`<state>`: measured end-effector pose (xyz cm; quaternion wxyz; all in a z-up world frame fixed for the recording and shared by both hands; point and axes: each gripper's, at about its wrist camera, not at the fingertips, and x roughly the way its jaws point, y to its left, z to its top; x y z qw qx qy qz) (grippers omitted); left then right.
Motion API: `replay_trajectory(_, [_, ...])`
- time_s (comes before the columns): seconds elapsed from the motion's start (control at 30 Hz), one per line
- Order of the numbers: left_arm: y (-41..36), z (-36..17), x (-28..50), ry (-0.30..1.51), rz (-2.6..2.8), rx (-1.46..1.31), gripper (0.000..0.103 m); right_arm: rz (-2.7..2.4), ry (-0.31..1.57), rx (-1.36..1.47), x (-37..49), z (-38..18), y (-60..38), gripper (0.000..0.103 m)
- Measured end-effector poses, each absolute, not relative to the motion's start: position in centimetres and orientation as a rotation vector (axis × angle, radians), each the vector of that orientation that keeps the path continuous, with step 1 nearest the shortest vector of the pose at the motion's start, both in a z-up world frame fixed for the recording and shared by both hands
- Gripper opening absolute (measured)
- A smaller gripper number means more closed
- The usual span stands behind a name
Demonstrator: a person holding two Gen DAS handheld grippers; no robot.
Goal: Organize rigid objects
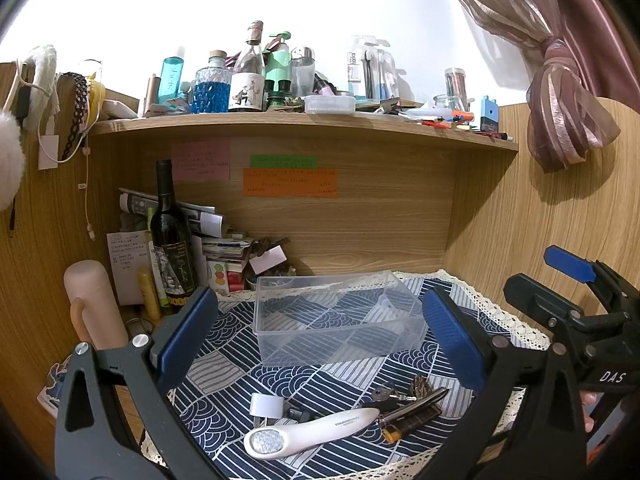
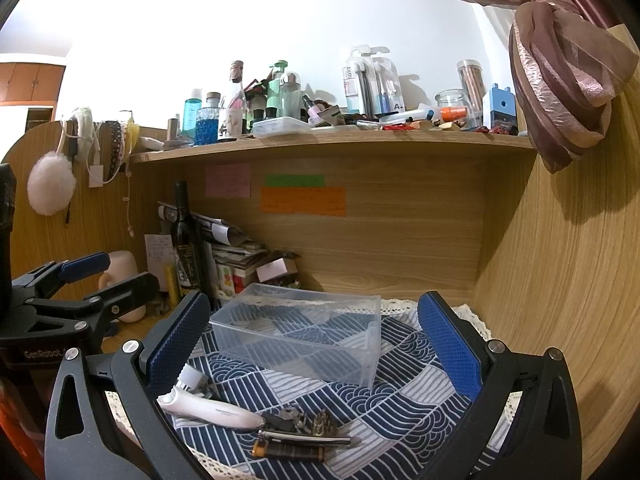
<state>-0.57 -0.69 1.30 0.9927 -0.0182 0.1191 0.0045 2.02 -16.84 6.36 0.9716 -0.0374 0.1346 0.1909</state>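
Observation:
A clear plastic box (image 1: 336,316) (image 2: 300,336) sits empty on a blue patterned cloth (image 1: 224,368) (image 2: 404,396). In front of it lie a white handheld device (image 1: 308,432) (image 2: 208,408), a small white adapter (image 1: 266,406) (image 2: 191,378), keys (image 1: 384,394) (image 2: 290,416), a screwdriver bit holder (image 1: 420,385) (image 2: 322,422), a dark pen (image 1: 416,404) (image 2: 308,438) and a brown lighter (image 1: 408,424) (image 2: 288,452). My left gripper (image 1: 320,340) is open above the cloth, in front of the box. My right gripper (image 2: 316,344) is open beside it, also showing in the left wrist view (image 1: 536,276).
A wine bottle (image 1: 170,240) (image 2: 186,240), a pink flask (image 1: 94,304) and stacked papers (image 1: 224,248) stand at the back left. A cluttered shelf (image 1: 304,124) (image 2: 332,140) runs overhead. Wooden walls close the back and right. A tied curtain (image 1: 560,112) hangs right.

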Motion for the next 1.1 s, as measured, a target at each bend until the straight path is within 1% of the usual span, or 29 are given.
replay_trajectory(0.3, [-0.6, 1.1, -0.1, 0.26, 0.001, -0.046, 0.103, 0.392, 0.284, -0.082, 2.4, 6.1, -16.3, 0.103])
replay_trajectory(0.53, [0.0, -0.2, 1.3, 0.31, -0.019, -0.064, 0.103, 0.407, 0.33, -0.085, 3.4, 4.6, -16.1, 0.103])
replay_trajectory(0.57, [0.2, -0.5, 1.4, 0.315, -0.018, -0.066, 0.103, 0.406, 0.34, -0.086, 3.6, 4.3, -16.1, 0.1])
replay_trajectory(0.6, [0.3, -0.7, 1.6, 0.324, -0.014, -0.065, 0.098, 0.406, 0.354, -0.089, 3.8, 4.0, -16.0, 0.098])
replay_trajectory(0.63, [0.4, -1.0, 1.8, 0.335, -0.009, -0.065, 0.091, 0.406, 0.371, -0.093, 4.2, 3.6, -15.9, 0.093])
replay_trajectory(0.67, [0.6, -1.3, 2.1, 0.35, -0.006, -0.065, 0.089, 0.406, 0.389, -0.096, 4.5, 3.2, -15.8, 0.09])
replay_trajectory(0.8, [2.0, -3.1, 3.2, 0.417, 0.018, -0.085, 0.084, 0.402, 0.451, -0.102, 5.5, 1.7, -15.9, 0.082])
replay_trajectory(0.9, [3.2, -4.7, 4.1, 0.481, 0.037, -0.101, 0.076, 0.399, 0.504, -0.104, 6.3, 0.3, -16.1, 0.077])
replay_trajectory(0.97, [4.0, -5.8, 4.6, 0.522, 0.045, -0.11, 0.076, 0.398, 0.546, -0.105, 6.9, -0.7, -16.2, 0.073])
replay_trajectory(1.1, [4.7, -7.9, 5.2, 0.598, 0.038, -0.115, 0.076, 0.392, 0.613, -0.108, 7.6, -2.3, -16.5, 0.073])
